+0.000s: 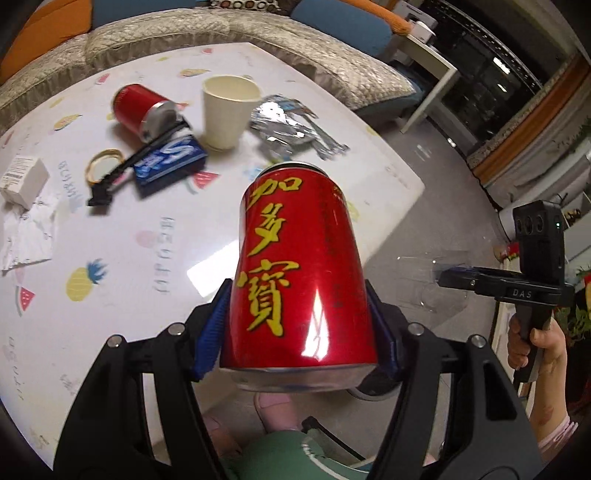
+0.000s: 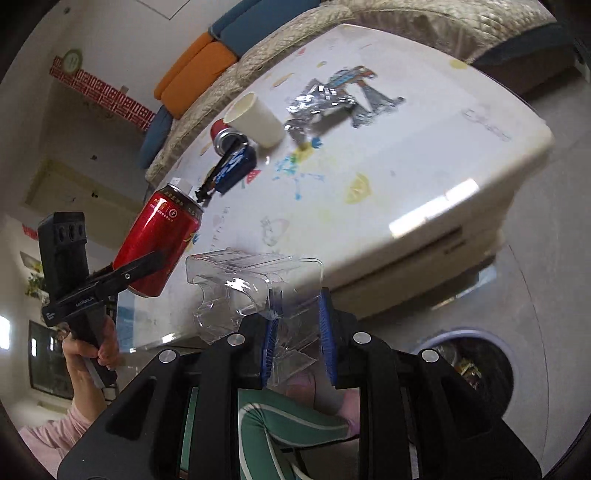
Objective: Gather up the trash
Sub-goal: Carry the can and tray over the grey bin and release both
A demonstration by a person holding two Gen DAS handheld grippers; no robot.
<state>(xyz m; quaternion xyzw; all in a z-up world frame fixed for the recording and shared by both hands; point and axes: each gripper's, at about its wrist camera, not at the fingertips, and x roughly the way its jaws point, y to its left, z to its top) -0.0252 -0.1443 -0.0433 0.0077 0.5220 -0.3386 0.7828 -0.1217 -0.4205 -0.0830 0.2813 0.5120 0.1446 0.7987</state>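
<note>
My left gripper (image 1: pixel 299 317) is shut on a red drink can (image 1: pixel 299 266) with yellow characters, held in the air above the table's near edge; the can also shows in the right wrist view (image 2: pixel 155 243). My right gripper (image 2: pixel 297 332) is shut on a clear plastic blister tray (image 2: pixel 255 291), held off the table's side; it also shows in the left wrist view (image 1: pixel 432 284). On the table lie a second red can (image 1: pixel 144 110) on its side, a paper cup (image 1: pixel 229 110), a foil wrapper (image 1: pixel 291 125), a blue packet (image 1: pixel 170 158) and a black razor (image 1: pixel 122 173).
The white table (image 1: pixel 110 240) has a fruit-print cloth. A small white box (image 1: pixel 22 181), crumpled paper (image 1: pixel 29 232) and a gold ring-shaped lid (image 1: pixel 103 166) lie at its left. A sofa (image 1: pixel 184 33) runs behind. A lined trash bin (image 2: pixel 469 362) stands on the floor below.
</note>
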